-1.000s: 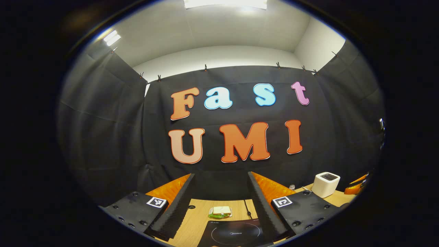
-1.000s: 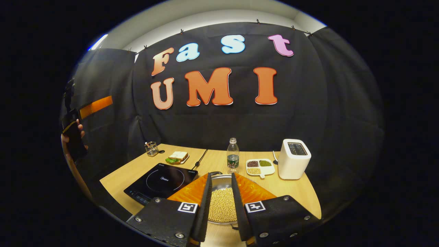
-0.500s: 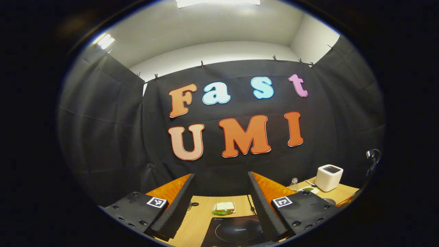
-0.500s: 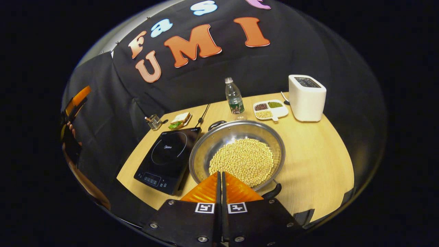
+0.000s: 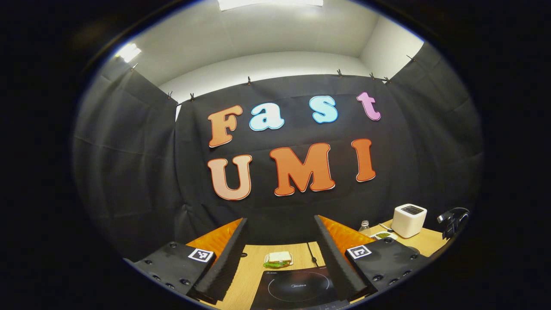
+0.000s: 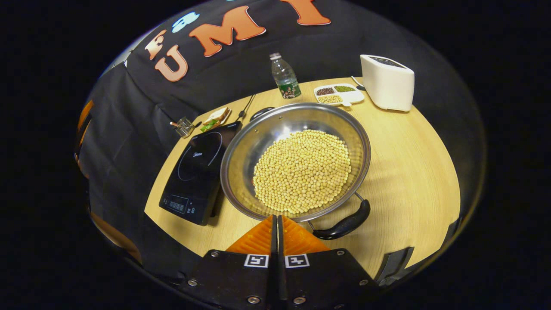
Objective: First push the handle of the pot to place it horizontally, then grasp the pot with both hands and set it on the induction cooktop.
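A steel pot (image 6: 241, 150) full of yellow beans sits on the wooden table (image 6: 409, 163) in the right gripper view. Its near black handle (image 6: 344, 224) points toward me and to the right; a far handle (image 6: 260, 113) shows behind the rim. My right gripper (image 6: 275, 219) is shut with nothing in it, hovering just left of the near handle, by the pot's rim. The black induction cooktop (image 6: 193, 172) lies left of the pot. My left gripper (image 5: 280, 258) is open and empty, held above the cooktop (image 5: 297, 288).
A water bottle (image 6: 284, 77), a divided dish of beans (image 6: 338, 92) and a white toaster (image 6: 387, 82) stand at the back of the table. A sandwich plate (image 6: 215, 118) and a small glass holder (image 6: 184, 127) lie behind the cooktop. The sandwich (image 5: 277, 259) and toaster (image 5: 409, 219) show ahead of the left gripper.
My right gripper shut its fingers and tilted down toward the pot, closing in on the near handle. The left gripper shifted slightly and stayed open.
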A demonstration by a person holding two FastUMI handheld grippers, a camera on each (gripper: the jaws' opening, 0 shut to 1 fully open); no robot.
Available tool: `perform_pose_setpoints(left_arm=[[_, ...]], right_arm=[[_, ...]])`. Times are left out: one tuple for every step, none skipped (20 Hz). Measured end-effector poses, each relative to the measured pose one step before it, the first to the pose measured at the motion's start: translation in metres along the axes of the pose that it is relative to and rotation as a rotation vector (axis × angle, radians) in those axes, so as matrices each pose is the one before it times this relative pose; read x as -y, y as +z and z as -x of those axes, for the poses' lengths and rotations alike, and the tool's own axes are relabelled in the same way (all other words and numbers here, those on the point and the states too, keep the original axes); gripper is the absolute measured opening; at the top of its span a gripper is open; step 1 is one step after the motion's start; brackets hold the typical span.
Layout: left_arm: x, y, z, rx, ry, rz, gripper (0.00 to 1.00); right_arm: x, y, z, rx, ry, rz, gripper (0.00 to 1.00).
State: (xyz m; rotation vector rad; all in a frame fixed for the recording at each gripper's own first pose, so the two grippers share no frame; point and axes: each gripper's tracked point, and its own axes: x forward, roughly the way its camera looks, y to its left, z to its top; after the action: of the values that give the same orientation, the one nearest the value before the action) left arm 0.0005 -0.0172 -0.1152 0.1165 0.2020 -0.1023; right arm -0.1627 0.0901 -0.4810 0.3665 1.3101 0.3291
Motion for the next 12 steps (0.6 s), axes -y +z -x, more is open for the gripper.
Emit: perform_pose_setpoints(left_arm=[[-0.00327,-0.0012,0.00007,0.00273,0.00712,0.00342,1.0],[-0.00341,-0.00138,-0.00084,-0.00052,0.00636,0.00445,1.0],[-0.00151,-0.00289,0.00121,-0.00482,0.00296,0.00387,1.0],[-0.00115,-0.00227,-0.00026,-0.00406,0.00038,0.00344,1.0],[-0.0011,-0.00163,0.00042,-0.00389,-0.00213,0.00179,1.0],[-0.00092,-0.0017,-0.00108,-0.00416,-0.00238,0.00145,1.0],[-0.00049,-0.00223,-0.00133,-0.00253,-0.00115,0.00325,1.0],[-0.0014,-0.00089,-0.00175,-0.00331,-0.00078,0.0031,1.0],[-0.00093,-0.0016,-0.00078,-0.00295,0.00001,0.00404,0.97],[0.00056,-0.00118,-0.00087,-0.00125,-0.00271,0.00376,1.0],[0.00061,-0.00113,-0.00119,-0.00169,-0.00169,0.00439,1.0],[0.00033,-0.00256,-0.00111,-0.00485,-0.0029,0.00387,1.0]], right_arm=[[-0.00861,-0.00171,-0.00103,-0.01145,0.03074,-0.02421,0.0],[-0.00195,-0.00014,0.00858,-0.01559,0.01413,-0.01456,0.0],[0.00092,-0.00378,-0.00556,-0.00593,-0.00527,-0.00267,0.0],[0.00088,-0.00183,-0.00005,-0.00304,-0.01163,0.00442,0.0],[0.00158,-0.00241,0.00089,-0.00623,-0.01214,0.00858,0.0],[-0.00117,-0.00502,0.00104,-0.01038,-0.00333,0.00842,0.0],[0.00301,-0.00459,-0.00196,-0.01744,-0.01367,0.00337,0.0],[0.00326,-0.00533,-0.00298,-0.01515,-0.01432,0.00057,0.0],[0.00311,-0.00272,-0.00351,-0.01642,-0.00565,-0.01084,0.0],[0.00003,-0.00092,-0.00278,-0.01403,0.0065,-0.01754,0.0],[0.00093,0.00171,-0.0029,-0.00433,0.00765,-0.02144,0.0],[0.00514,0.00183,-0.00221,0.00034,-0.0064,-0.02332,0.0]])
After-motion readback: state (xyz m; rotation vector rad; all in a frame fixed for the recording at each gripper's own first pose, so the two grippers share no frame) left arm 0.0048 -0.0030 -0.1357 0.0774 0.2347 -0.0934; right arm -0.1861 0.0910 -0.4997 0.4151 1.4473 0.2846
